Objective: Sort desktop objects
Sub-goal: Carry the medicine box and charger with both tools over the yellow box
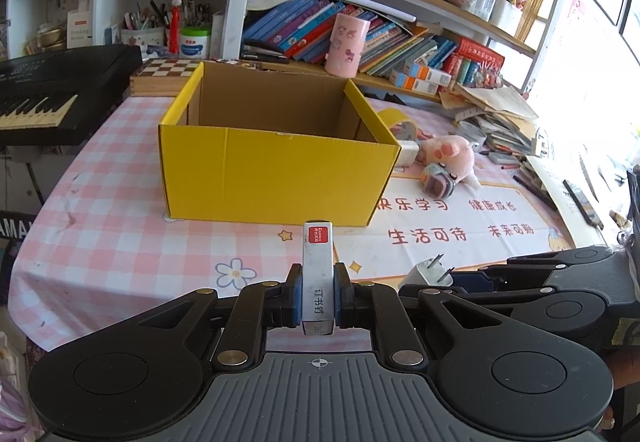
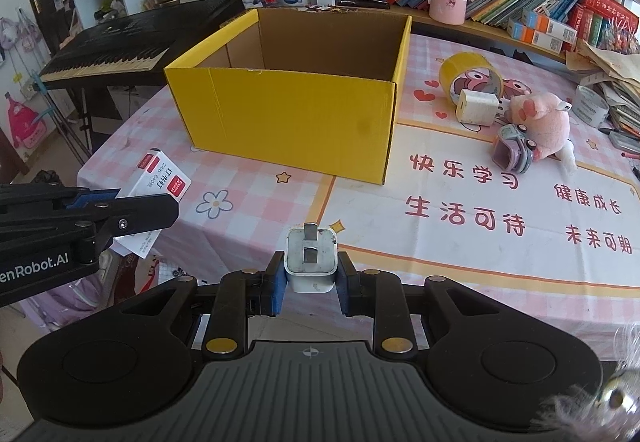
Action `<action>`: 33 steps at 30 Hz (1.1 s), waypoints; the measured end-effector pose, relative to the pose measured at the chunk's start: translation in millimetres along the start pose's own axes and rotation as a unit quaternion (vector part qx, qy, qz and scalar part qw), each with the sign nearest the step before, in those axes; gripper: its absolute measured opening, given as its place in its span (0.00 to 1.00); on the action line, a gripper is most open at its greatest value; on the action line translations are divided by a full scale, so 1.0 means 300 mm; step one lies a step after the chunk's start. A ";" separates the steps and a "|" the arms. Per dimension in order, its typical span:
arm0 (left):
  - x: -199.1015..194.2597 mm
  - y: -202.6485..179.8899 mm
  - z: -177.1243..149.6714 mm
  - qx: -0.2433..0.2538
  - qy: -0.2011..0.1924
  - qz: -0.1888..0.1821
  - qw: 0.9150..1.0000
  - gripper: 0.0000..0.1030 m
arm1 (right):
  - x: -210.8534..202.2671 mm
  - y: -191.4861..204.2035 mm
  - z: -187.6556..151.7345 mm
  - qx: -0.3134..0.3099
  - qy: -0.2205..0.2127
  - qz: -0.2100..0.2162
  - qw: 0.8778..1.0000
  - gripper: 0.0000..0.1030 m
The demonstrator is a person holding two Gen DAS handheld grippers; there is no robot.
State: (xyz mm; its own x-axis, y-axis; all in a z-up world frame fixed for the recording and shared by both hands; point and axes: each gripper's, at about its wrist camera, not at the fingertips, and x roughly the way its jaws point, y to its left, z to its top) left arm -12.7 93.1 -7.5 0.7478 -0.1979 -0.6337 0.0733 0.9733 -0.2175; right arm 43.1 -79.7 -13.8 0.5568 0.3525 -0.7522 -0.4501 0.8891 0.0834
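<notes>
Staple box (image 1: pixel 318 274) is pinched by my left fingers (image 1: pixel 294 296); my right fingers (image 2: pixel 276 282) pinch a white charger plug (image 2: pixel 310 260); yellow carton (image 2: pixel 296 113) stands ahead on the desk (image 2: pixel 440 254).

The small white cardboard staple box (image 1: pixel 318 274) reads 订书钉, the white desk mat (image 2: pixel 500 201) carries red 快乐学习, 健康成长, 生活可待 and 未来可期, and the black left gripper (image 2: pixel 120 201) shows "enRobot.AI".
</notes>
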 end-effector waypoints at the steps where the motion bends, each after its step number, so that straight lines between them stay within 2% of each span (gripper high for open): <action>1: 0.000 0.000 0.001 0.000 0.000 0.000 1.000 0.13 | 0.000 0.003 -0.002 -0.001 0.001 0.001 1.000 0.23; 10: -0.001 -0.008 0.009 0.013 -0.001 -0.007 1.000 0.13 | -0.006 0.008 0.005 -0.002 -0.002 -0.003 1.000 0.23; 17: 0.002 0.009 0.023 -0.008 -0.006 0.005 1.000 0.13 | 0.005 0.025 0.027 -0.028 -0.002 0.009 1.000 0.23; 22: 0.008 0.013 0.052 -0.005 -0.020 0.021 1.000 0.13 | 0.011 0.033 0.054 -0.053 -0.018 0.016 0.998 0.23; 28: 0.028 0.023 0.129 -0.004 -0.042 0.029 0.999 0.13 | 0.037 0.017 0.151 -0.061 -0.037 0.032 0.997 0.23; 33: 0.055 0.029 0.226 0.002 -0.077 0.039 0.996 0.13 | 0.063 -0.003 0.273 -0.064 -0.057 0.050 0.995 0.23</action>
State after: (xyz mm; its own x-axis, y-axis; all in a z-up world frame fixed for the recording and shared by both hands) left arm 45.1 106.2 30.6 0.8442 -0.1023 -0.5262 0.0141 0.9855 -0.1690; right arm 111.2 -49.9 25.5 0.5767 0.4744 -0.6651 -0.5883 0.8060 0.0647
